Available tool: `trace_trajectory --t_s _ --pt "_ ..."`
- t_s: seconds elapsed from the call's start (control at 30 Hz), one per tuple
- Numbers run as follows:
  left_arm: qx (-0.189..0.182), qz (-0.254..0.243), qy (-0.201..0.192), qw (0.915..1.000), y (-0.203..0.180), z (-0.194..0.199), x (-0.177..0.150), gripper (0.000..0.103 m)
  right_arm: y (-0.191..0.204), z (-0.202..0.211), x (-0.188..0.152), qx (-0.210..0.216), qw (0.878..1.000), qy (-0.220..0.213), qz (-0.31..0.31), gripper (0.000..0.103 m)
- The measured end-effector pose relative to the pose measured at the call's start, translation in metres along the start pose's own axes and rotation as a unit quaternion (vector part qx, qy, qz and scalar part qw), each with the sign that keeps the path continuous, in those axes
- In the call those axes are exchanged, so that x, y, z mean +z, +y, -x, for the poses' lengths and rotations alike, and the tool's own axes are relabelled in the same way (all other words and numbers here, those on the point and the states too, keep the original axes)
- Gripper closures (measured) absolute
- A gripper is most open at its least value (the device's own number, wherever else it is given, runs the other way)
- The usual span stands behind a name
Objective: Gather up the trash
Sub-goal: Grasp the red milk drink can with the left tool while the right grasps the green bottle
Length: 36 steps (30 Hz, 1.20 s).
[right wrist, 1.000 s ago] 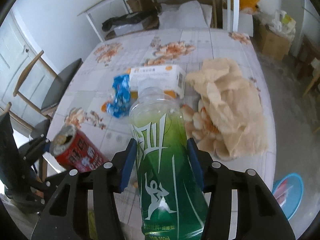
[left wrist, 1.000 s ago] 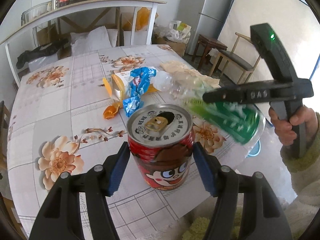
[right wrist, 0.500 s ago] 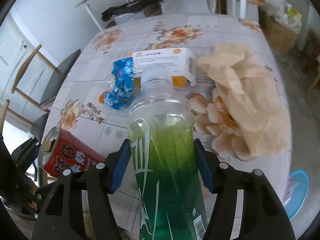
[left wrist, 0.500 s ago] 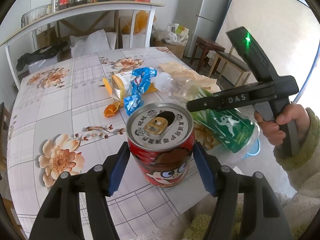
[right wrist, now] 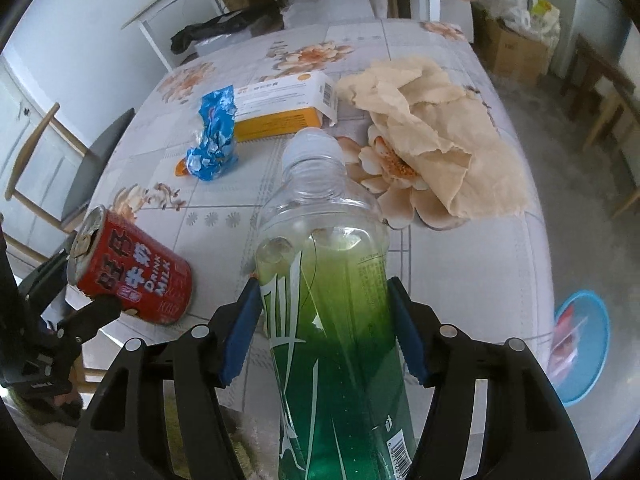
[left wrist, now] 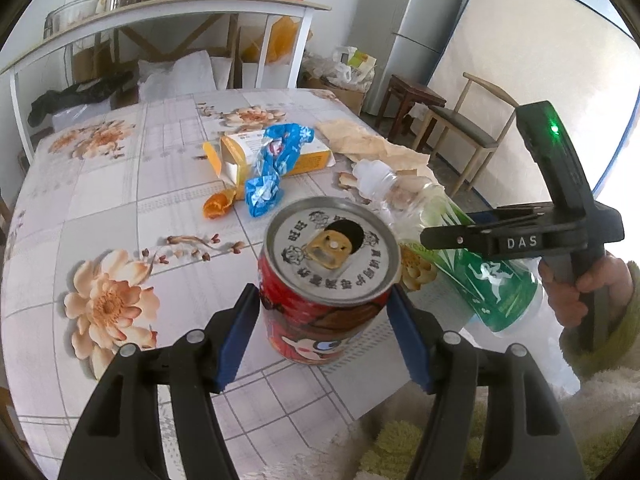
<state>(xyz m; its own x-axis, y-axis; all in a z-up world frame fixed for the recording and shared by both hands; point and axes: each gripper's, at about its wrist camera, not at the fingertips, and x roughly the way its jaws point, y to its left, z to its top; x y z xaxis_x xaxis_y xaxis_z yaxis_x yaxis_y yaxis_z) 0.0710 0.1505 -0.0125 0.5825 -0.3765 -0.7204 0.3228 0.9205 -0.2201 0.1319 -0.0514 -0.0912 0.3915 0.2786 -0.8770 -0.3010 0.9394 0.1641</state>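
Note:
My left gripper (left wrist: 324,328) is shut on a red milk can (left wrist: 328,280), held above the near edge of the flowered table (left wrist: 112,216). My right gripper (right wrist: 326,328) is shut on a green-labelled plastic bottle (right wrist: 328,300), held tilted with its cap end toward the table. The can also shows in the right wrist view (right wrist: 132,264), and the bottle in the left wrist view (left wrist: 472,264). On the table lie a blue wrapper (left wrist: 272,168), an orange-and-white box (left wrist: 276,152), an orange scrap (left wrist: 218,206) and crumpled beige paper (right wrist: 436,136).
A blue bin (right wrist: 580,344) with a bag inside stands on the floor right of the table. Wooden chairs (left wrist: 472,128) stand to the right and another chair (right wrist: 80,160) to the left. A white shelf table (left wrist: 160,20) stands behind.
The right gripper has lowered and drawn back with the bottle. The left gripper with the can has shifted slightly; the items on the table have not moved.

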Motion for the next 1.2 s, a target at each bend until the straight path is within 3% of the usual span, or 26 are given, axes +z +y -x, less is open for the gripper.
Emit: trace_trajectory --t_s 0.43,0.7,1.2 --pt "0.003 -0.014 -0.021 0.9997 -0.006 -0.003 0.001 0.031 0.0 0.003 -0.003 -0.003 1.0 0.011 0.005 0.041" --pt "0.008 0.001 -0.016 0.9998 -0.002 -0.013 0.007 0.031 -0.003 0.002 0.0 0.022 0.999 0.034 0.004 0.035" --pt "0.004 0.007 -0.016 0.9998 -0.003 -0.013 0.007 0.034 -0.01 -0.004 -0.005 0.043 0.997 0.055 -0.023 0.04"
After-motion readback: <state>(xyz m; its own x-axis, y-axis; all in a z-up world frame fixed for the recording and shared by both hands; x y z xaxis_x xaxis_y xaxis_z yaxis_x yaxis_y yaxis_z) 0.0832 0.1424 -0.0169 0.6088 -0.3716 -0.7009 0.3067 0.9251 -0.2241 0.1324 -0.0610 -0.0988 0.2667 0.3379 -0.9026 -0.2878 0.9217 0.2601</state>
